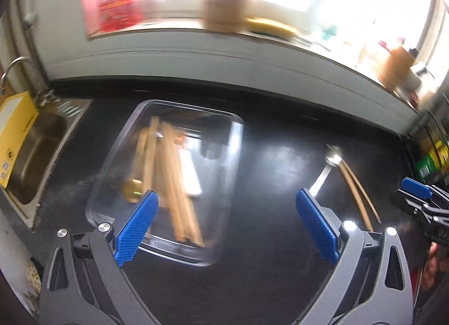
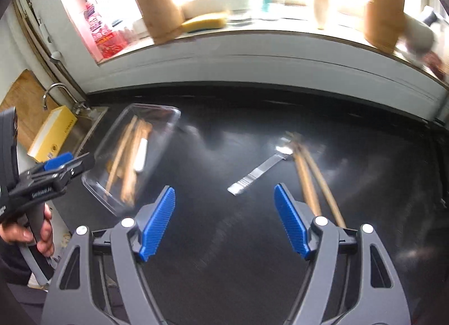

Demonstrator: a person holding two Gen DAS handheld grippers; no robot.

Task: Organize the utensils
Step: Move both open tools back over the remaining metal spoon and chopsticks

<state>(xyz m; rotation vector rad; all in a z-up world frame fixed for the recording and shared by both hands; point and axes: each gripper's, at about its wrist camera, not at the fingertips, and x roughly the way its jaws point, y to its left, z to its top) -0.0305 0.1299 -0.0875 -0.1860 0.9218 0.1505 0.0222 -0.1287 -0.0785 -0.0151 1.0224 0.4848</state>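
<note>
Wooden utensils [image 1: 171,184] seen inside clear container [image 1: 235,139] on black counter [image 1: 266,240]; metal spoon [image 2: 261,170] and chopsticks [image 2: 308,182] lie loose further right. Left gripper [image 1: 227,218] spread wide, empty. Right gripper [image 2: 224,212] spread partway, empty, over bare counter

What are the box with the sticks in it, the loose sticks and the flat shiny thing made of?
Box: clear, glossy plastic or glass; the contents show through.
Loose sticks: probably wood or bamboo, tan and matte.
Shiny thing: seems to be polished metal, silvery and reflecting light.
</note>
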